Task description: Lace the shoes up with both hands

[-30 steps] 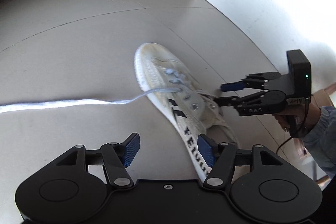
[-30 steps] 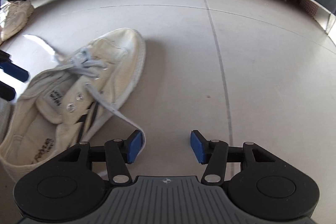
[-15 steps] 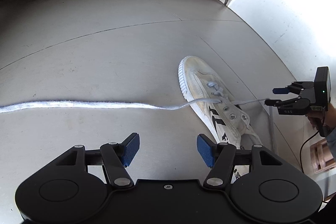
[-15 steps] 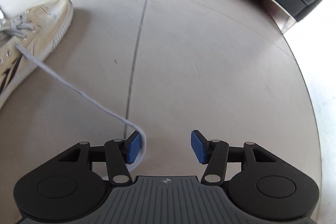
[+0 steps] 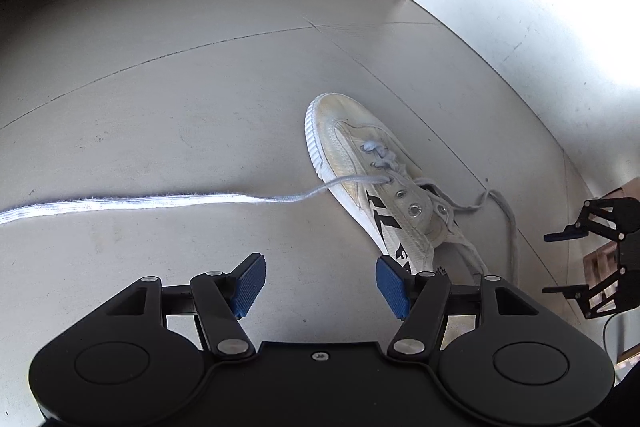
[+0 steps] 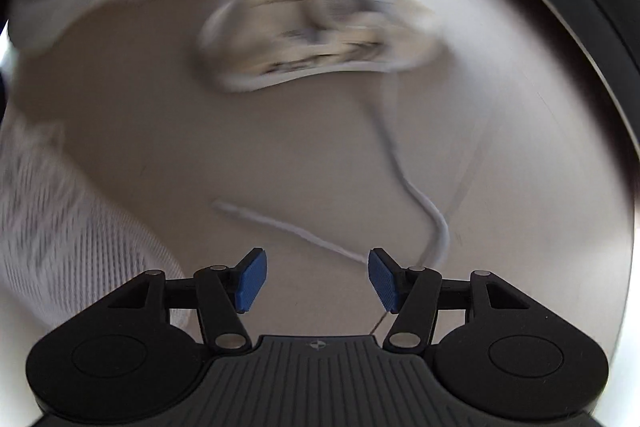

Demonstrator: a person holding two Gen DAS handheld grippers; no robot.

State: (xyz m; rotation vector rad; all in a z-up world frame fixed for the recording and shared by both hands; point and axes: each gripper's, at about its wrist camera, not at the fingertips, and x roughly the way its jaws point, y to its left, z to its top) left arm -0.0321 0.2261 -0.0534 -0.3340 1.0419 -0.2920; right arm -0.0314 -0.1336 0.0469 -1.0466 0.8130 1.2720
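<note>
Canvas shoe [image 5: 372, 183] trails flat woven laces [image 5: 160, 202]; left gripper [image 5: 320, 281] gapes empty, right gripper [image 6: 316, 277] opening, empty.

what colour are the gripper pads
Blue, on black fingers; the left gripper's pads show sharpest in the left wrist view.

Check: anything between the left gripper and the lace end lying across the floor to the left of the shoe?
Nothing visible. The left gripper has open jaws, with only bare floor between it and the lace running left from the shoe. The right gripper is off to the right, clear of that path.
</note>
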